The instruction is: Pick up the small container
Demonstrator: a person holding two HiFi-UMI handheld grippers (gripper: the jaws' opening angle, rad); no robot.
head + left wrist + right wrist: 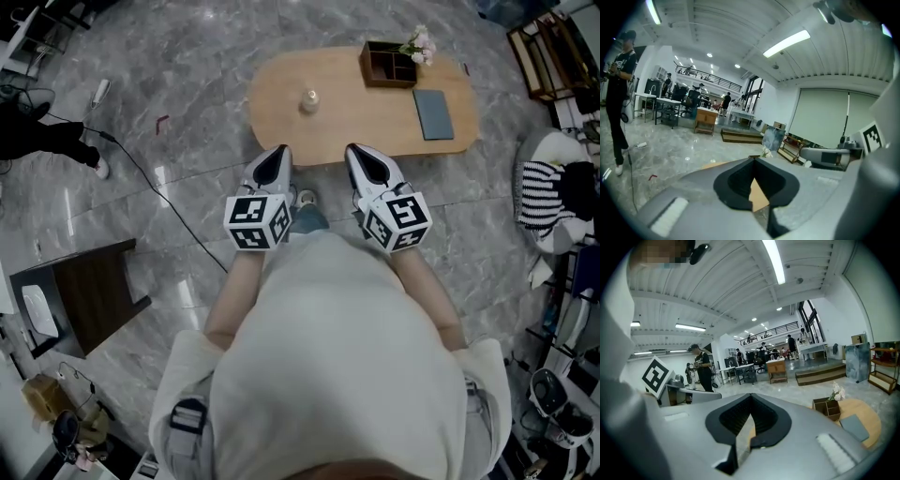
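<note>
The small container (308,100), a pale little jar, stands on the left part of a low oval wooden table (281,122). Both grippers are held close to my body, short of the table's near edge and pointing toward it. My left gripper (277,152) is shut and empty, and so is my right gripper (356,150). In the left gripper view the shut jaws (753,159) hide the jar; only a sliver of tabletop (757,194) shows through their hollow. The right gripper view shows its shut jaws (751,397) and the table's right end (867,420).
On the table are a wooden organizer box (389,64) with white flowers (418,45) and a grey notebook (433,112). A dark side table (84,291) and a floor cable (159,192) lie left. A chair with striped cloth (548,192) is right. A person (618,93) stands off left.
</note>
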